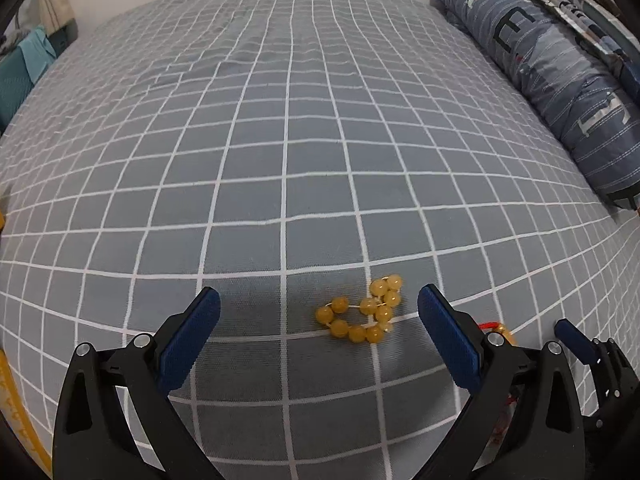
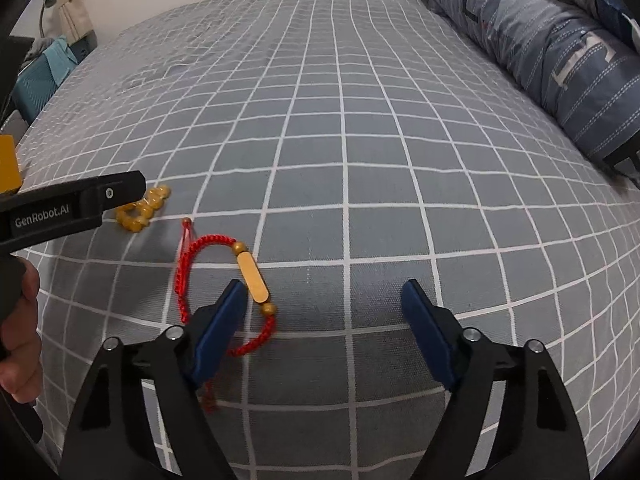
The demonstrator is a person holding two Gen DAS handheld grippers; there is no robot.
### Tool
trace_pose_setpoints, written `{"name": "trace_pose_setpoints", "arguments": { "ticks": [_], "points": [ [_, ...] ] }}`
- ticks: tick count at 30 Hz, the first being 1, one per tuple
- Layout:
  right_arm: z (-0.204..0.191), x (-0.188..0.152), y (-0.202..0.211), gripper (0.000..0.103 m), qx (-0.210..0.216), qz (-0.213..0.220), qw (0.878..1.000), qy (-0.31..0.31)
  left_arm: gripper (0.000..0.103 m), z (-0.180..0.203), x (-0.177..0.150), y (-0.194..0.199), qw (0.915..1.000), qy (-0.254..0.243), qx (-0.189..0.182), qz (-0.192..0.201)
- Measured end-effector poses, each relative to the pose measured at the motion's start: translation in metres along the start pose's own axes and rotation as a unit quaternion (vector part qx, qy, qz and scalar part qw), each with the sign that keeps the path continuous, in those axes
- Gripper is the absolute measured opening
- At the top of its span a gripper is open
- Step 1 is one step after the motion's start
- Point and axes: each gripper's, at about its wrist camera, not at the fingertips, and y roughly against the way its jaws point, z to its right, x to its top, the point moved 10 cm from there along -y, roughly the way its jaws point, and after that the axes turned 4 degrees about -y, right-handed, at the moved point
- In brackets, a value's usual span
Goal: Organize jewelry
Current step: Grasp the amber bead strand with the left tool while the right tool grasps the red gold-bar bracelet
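Loose on the bed [image 1: 280,140], on its grey sheet with the white grid: an amber bead bracelet [image 1: 362,312] and a red cord bracelet [image 2: 224,276] with a gold bar [image 2: 253,280] between two round gold beads. Neither in any box or tray. Only a sliver of a yellow object [image 2: 8,166] at the frame's left edge, beyond the beads; cannot tell what it is.

Relative to the bead bracelet: red cord bracelet just to the right and apart from it, its tasselled tail trailing toward the camera. Wide stretch of bare sheet beyond the beads, running to the far edge of the bed at the white wall. Rolled blue striped quilt [image 1: 552,68] well to the right, along the bed's right side. Teal cloth [image 1: 24,68] far off to the left, past the bed's left edge.

Left tool [image 1: 319,308] spread wide, gripping nothing, low over the sheet, beads lying between the two blue pads [image 1: 188,340] and nearer the right one, not touched. Right tool [image 2: 324,300] likewise spread wide and empty, to the right of the beads; left pad over the cord bracelet's near curve, contact not clear, gold bar just outside that pad. Seen from the right wrist, left tool reaching in from the left above the beads, person's hand [image 2: 18,320] on its grip.
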Motion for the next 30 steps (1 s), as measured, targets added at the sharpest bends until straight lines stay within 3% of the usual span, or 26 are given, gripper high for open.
{"name": "trace_pose_setpoints", "arguments": {
  "ticks": [3, 11, 17, 24, 26, 27, 30],
  "points": [
    [-0.002, -0.001, 0.001, 0.068, -0.001, 0.001, 1.000, 0.004, 0.097, -0.001, -0.006, -0.003, 0.9999, 0.004, -0.014, -0.003],
    [-0.004, -0.001, 0.000, 0.055, 0.002, -0.001, 1.000, 0.006, 0.096, 0.000, -0.012, -0.014, 0.9997, -0.019, 0.010, -0.012],
    [-0.006, -0.002, 0.001, 0.040, 0.006, -0.002, 1.000, 0.008, 0.085, -0.003, -0.015, -0.018, 0.9989, -0.026, 0.030, -0.024],
    [-0.007, -0.002, 0.002, 0.018, 0.006, -0.001, 1.000, 0.009, 0.056, -0.010, -0.016, -0.014, 0.9985, -0.028, 0.040, -0.025],
    [-0.006, -0.002, 0.003, 0.008, 0.000, 0.001, 1.000, 0.008, 0.037, -0.012, -0.016, -0.012, 0.9979, -0.034, 0.048, -0.029],
    [-0.006, -0.002, 0.003, 0.008, 0.000, 0.001, 1.000, 0.007, 0.017, -0.010, -0.017, -0.011, 0.9979, -0.033, 0.048, -0.030],
    [-0.006, -0.001, 0.005, 0.008, 0.002, 0.002, 1.000, 0.004, 0.017, -0.012, -0.015, -0.008, 0.9980, -0.033, 0.043, -0.031]
  ]
}}
